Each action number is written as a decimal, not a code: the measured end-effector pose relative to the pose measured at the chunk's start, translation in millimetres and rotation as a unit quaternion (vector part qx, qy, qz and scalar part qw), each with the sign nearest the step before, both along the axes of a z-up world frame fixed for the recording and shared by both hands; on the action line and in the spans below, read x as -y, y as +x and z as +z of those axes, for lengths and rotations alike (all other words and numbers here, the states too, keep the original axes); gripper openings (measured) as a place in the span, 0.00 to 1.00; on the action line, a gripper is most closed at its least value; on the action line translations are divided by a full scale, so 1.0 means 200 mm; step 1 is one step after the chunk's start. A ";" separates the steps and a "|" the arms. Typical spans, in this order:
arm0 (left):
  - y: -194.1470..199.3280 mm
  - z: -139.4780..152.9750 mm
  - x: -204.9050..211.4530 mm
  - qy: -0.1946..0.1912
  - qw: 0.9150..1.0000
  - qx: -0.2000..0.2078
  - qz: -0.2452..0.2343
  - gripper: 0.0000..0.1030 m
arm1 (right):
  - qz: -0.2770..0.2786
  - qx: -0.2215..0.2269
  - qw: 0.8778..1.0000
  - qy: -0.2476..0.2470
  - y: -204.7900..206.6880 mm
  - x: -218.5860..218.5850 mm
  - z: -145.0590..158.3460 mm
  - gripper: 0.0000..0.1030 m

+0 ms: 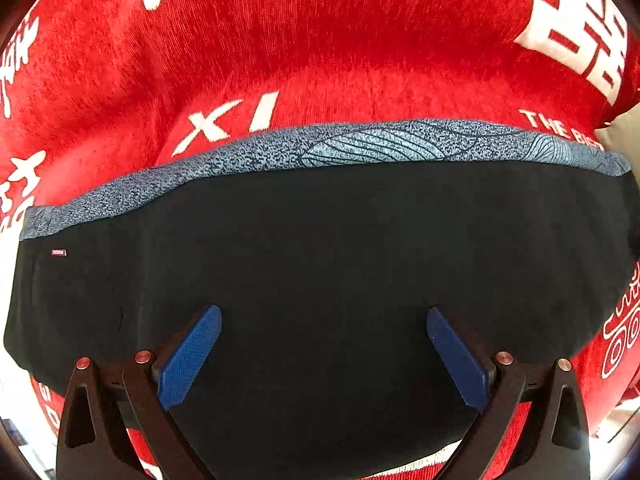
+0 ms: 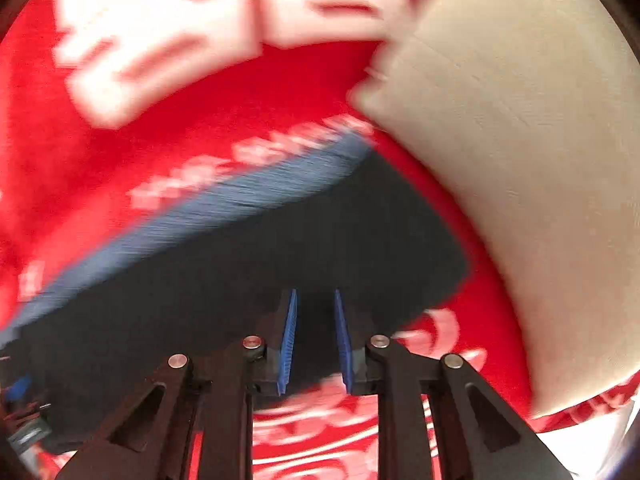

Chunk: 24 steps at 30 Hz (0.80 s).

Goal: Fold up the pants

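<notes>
The black pants lie flat and folded on a red blanket, with a blue-grey patterned waistband along the far edge. My left gripper hovers over the near middle of the pants, jaws wide open and empty. In the blurred right wrist view the pants show dark with the blue-grey band running diagonally. My right gripper is above the pants' near right part, its blue pads a narrow gap apart with nothing clearly between them.
A red blanket with white lettering covers the surface under the pants. A beige cushion lies to the right of the pants, close to their right corner. The blanket's edge and bright floor show at lower right.
</notes>
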<state>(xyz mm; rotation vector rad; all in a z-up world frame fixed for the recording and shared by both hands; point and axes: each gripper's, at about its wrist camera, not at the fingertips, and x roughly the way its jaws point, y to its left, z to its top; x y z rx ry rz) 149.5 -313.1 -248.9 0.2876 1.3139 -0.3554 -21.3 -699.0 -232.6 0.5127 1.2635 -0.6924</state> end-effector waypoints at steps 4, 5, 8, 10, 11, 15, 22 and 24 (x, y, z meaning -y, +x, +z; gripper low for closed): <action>0.00 -0.01 0.00 -0.002 1.000 -0.001 0.001 1.00 | -0.036 0.058 0.997 0.029 -0.03 0.10 0.08 0.14; 0.00 -0.01 0.00 -0.001 1.000 0.000 0.001 1.00 | -0.031 0.075 0.996 0.029 0.00 0.11 0.10 0.15; 0.00 -0.01 0.01 0.001 1.000 0.003 0.004 1.00 | -0.018 0.096 0.995 0.030 0.16 0.17 0.11 0.18; -0.03 -0.02 -0.03 -0.001 1.000 0.002 0.010 1.00 | -0.026 0.097 0.995 0.029 0.26 0.23 0.07 0.18; -0.03 -0.02 -0.03 -0.001 1.000 0.002 0.011 1.00 | -0.032 0.092 0.995 0.029 0.29 0.27 0.05 0.18; -0.05 -0.02 -0.03 0.002 1.000 0.007 0.020 1.00 | -0.027 0.080 0.996 0.033 0.27 0.29 -0.01 0.11; -0.05 -0.05 -0.01 0.008 1.000 0.001 0.028 1.00 | 0.011 0.082 0.995 0.048 0.12 0.01 0.15 0.45; -0.05 -0.04 -0.01 0.010 1.000 -0.001 0.029 1.00 | 0.037 0.084 0.994 0.056 0.07 -0.13 0.15 0.47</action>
